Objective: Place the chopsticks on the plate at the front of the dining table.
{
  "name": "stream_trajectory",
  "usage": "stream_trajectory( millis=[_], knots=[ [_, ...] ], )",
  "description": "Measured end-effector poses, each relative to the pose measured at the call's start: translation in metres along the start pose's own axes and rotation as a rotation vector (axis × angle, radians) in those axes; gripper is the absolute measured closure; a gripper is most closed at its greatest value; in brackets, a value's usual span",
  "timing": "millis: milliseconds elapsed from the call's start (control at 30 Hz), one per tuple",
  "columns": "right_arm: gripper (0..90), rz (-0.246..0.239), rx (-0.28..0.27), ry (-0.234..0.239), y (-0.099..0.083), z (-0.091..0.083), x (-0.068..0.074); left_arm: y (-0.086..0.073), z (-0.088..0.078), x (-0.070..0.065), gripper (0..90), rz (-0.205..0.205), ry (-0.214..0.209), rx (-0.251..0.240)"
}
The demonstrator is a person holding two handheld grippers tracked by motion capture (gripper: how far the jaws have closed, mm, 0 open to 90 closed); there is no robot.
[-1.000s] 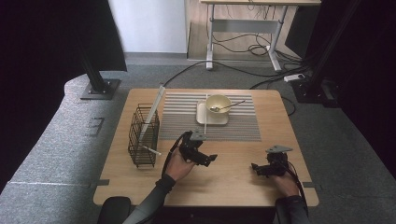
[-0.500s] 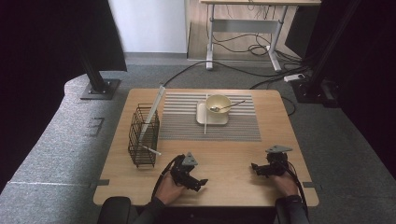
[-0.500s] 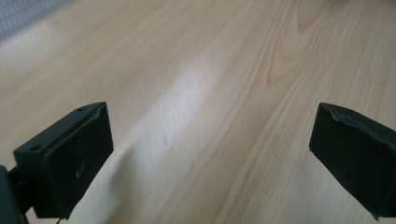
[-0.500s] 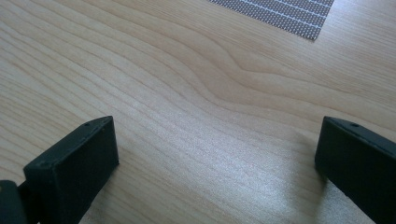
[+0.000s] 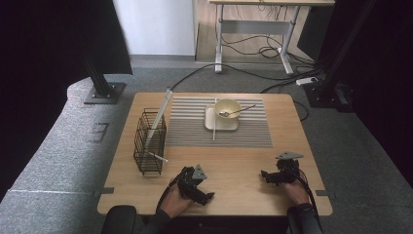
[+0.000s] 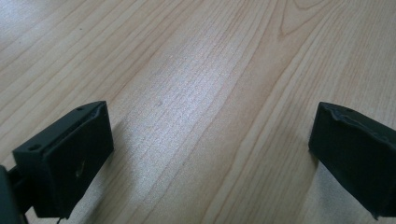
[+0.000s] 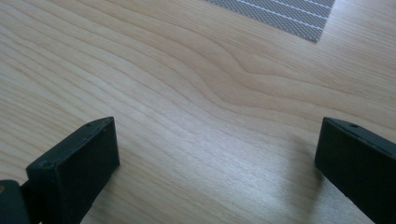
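Your left gripper (image 5: 207,197) has pulled back near the table (image 5: 243,165) front edge, jaws wide, empty; right gripper (image 5: 265,174) gapes too, bare wood between.

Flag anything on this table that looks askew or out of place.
One white chopstick pokes sideways out through the wire basket near its base. Another lies loose on the striped mat, beside the plate under the bowl. Nothing is spilled.

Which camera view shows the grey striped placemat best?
The high view: the whole grey striped placemat lies under the square plate and yellow bowl. The right gripper view catches one corner; the left gripper view gives bare wooden table.
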State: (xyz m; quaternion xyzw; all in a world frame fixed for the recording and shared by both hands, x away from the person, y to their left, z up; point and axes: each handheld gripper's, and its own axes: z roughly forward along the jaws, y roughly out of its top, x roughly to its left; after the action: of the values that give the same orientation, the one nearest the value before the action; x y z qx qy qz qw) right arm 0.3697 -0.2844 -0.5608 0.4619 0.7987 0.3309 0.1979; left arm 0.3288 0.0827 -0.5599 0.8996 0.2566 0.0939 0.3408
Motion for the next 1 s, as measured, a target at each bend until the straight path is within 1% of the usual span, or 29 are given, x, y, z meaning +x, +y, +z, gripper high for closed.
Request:
stream_trajectory(
  millis=[67,100,200,267,333,367,400,467,567,700,800,900,933,1000],
  knots=[
    [0.0,-0.012,-0.001,0.015,0.004,-0.003,0.004,0.0,0.0,0.0,0.0,0.0,0.0,0.0],
    [0.0,-0.024,-0.015,0.025,0.008,-0.006,0.008,0.0,0.0,0.0,0.0,0.0,0.0,0.0],
    [0.0,-0.058,-0.033,0.039,0.017,-0.014,0.018,0.0,0.0,0.0,0.0,0.0,0.0,0.0],
    [0.0,-0.068,-0.044,0.06,0.024,-0.02,0.026,0.0,0.0,0.0,0.0,0.001,0.0,0.0],
    [0.0,-0.087,-0.061,0.09,0.033,-0.027,0.034,0.0,0.0,0.0,0.0,0.0,0.0,0.0],
    [0.0,-0.09,-0.063,0.102,0.036,-0.029,0.037,0.0,0.0,0.0,0.0,0.002,0.001,0.001],
    [0.0,-0.101,-0.068,0.124,0.042,-0.032,0.042,0.0,0.0,0.0,0.0,0.001,0.001,0.0],
    [0.0,-0.122,-0.076,0.154,0.052,-0.035,0.05,0.0,0.0,0.0,0.0,0.0,0.001,0.0],
    [0.0,-0.147,-0.08,0.176,0.066,-0.038,0.061,-0.001,-0.001,0.0,0.0,0.0,0.002,0.0],
    [0.0,-0.183,-0.1,0.209,0.088,-0.04,0.077,-0.001,-0.001,-0.001,0.0,-0.006,0.005,0.001],
    [0.0,-0.19,-0.105,0.234,0.102,-0.04,0.087,-0.001,-0.001,-0.002,0.0,-0.011,0.008,0.001],
    [0.0,-0.192,-0.106,0.271,0.115,-0.04,0.096,-0.001,-0.001,-0.002,0.0,-0.013,0.009,-0.001],
    [0.0,-0.202,-0.107,0.295,0.126,-0.042,0.103,-0.001,-0.001,-0.002,0.0,-0.013,0.009,-0.001],
    [0.0,-0.205,-0.11,0.301,0.129,-0.042,0.106,-0.001,-0.001,-0.002,0.0,-0.013,0.009,-0.001]
  ],
)
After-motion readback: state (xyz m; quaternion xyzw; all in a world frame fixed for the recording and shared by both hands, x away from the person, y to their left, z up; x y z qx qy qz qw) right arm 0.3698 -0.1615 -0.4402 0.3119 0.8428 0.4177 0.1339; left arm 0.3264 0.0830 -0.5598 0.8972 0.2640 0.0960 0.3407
